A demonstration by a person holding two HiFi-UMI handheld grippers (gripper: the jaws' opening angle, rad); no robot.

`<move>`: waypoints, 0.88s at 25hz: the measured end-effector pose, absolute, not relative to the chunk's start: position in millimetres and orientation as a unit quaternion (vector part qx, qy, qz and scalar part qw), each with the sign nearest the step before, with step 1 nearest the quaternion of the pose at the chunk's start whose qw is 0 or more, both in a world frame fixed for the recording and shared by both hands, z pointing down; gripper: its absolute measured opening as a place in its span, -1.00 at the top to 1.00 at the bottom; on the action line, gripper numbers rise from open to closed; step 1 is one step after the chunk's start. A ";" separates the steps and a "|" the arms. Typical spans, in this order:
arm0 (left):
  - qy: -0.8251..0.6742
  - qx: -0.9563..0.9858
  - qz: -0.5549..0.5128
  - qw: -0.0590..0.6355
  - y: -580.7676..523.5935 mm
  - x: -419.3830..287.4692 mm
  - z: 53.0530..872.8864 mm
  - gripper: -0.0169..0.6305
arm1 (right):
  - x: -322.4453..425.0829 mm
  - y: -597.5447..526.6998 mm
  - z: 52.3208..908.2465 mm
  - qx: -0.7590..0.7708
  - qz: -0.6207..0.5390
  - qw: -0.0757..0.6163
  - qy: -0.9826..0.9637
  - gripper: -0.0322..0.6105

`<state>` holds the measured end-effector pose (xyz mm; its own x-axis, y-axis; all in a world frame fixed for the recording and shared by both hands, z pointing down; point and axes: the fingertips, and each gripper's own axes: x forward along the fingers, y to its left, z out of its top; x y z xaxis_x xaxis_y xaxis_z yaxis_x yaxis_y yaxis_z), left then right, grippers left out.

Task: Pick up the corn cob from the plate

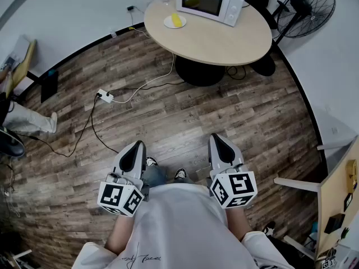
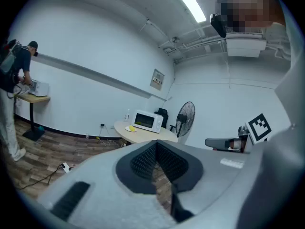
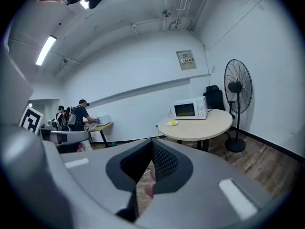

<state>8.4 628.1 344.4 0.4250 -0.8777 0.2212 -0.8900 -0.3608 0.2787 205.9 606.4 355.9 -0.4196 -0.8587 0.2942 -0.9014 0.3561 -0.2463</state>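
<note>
Head view: the left gripper [image 1: 136,148] and right gripper [image 1: 219,140] each carry a cube [image 1: 120,199] with black-and-white square markers. Both are squeezed closed with nothing in them. The corn cob [image 1: 177,20] is small and yellow. It lies on a round white plate [image 1: 168,22] on the round pale wooden table [image 1: 224,41], just beside the boxy white microwave [image 1: 210,1] (well apart from both grippers).

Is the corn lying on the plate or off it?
On the plate. The yellow corn lies on the white plate, which sits on the round table beside the microwave.
</note>
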 end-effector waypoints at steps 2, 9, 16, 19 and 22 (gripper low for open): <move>-0.540 0.821 0.026 0.182 627.4 9.5 347.7 0.95 | 210.3 608.2 354.7 0.534 0.187 0.055 -0.823 0.87; -0.557 0.807 0.045 0.191 624.5 0.7 360.1 0.94 | 214.0 614.7 352.7 0.523 0.191 0.039 -0.830 0.87; -0.560 0.803 0.041 0.202 608.5 -1.5 365.8 0.94 | 207.8 600.6 353.1 0.492 0.213 0.020 -0.844 0.86; -0.558 0.803 0.038 0.206 599.0 -5.5 369.0 0.94 | 201.3 587.8 353.3 0.490 0.206 0.023 -0.847 0.87; -0.556 0.803 0.039 0.211 584.0 -12.0 372.7 0.94 | 192.0 570.7 349.2 0.488 0.193 0.021 -0.851 0.87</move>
